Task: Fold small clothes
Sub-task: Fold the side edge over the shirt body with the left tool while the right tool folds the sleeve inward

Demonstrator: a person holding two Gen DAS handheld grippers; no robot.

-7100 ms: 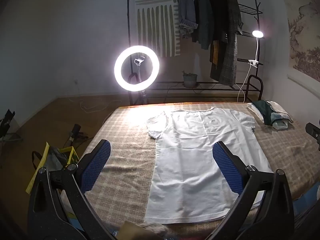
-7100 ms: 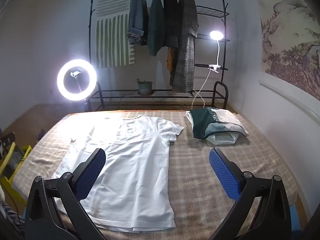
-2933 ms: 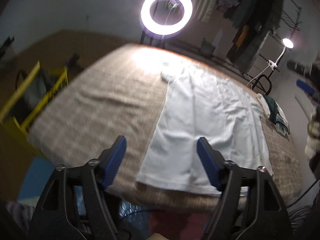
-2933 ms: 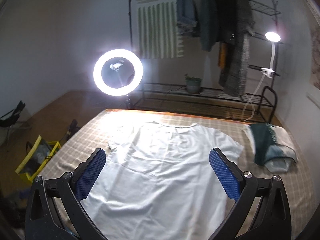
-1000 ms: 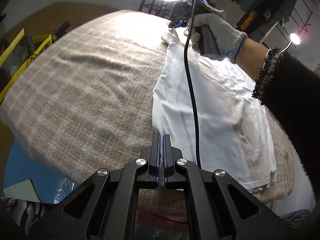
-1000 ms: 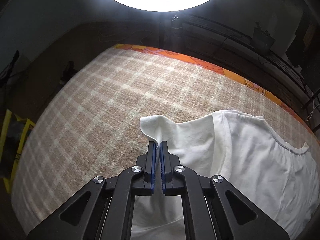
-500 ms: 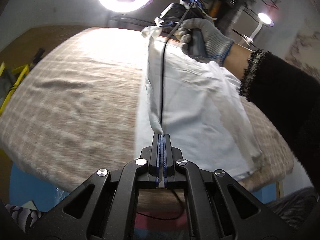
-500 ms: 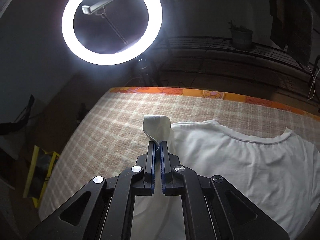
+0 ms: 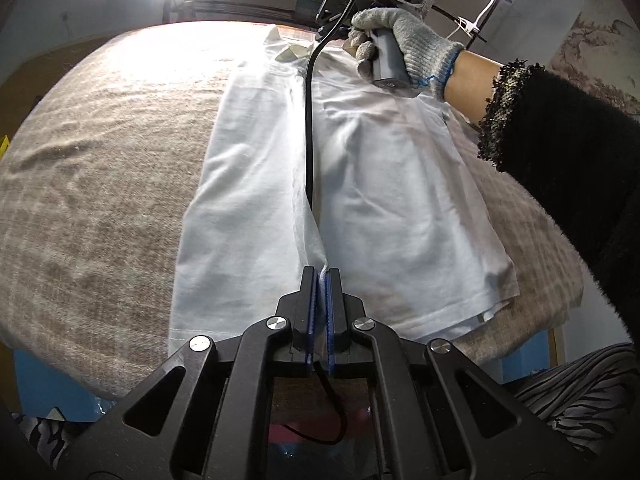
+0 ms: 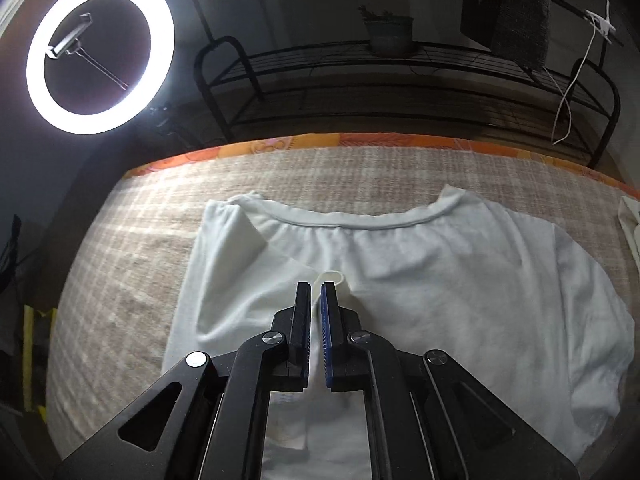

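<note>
- Left wrist view: left gripper (image 9: 319, 276), jaws pinched on the hem edge of the white T-shirt (image 9: 384, 200). Shirt lies ahead on the plaid bed cover (image 9: 100, 152), its left side folded inward, the fold edge running straight away from the gripper. Gloved right hand (image 9: 404, 48) far ahead at the collar end. Advice: keep both ends level, edge taut.
- Right wrist view: right gripper (image 10: 316, 292), jaws nearly closed on the sleeve (image 10: 332, 278). Collar (image 10: 360, 224) beyond the tips. Advice: lay the sleeve flat inside the body before letting go.
</note>
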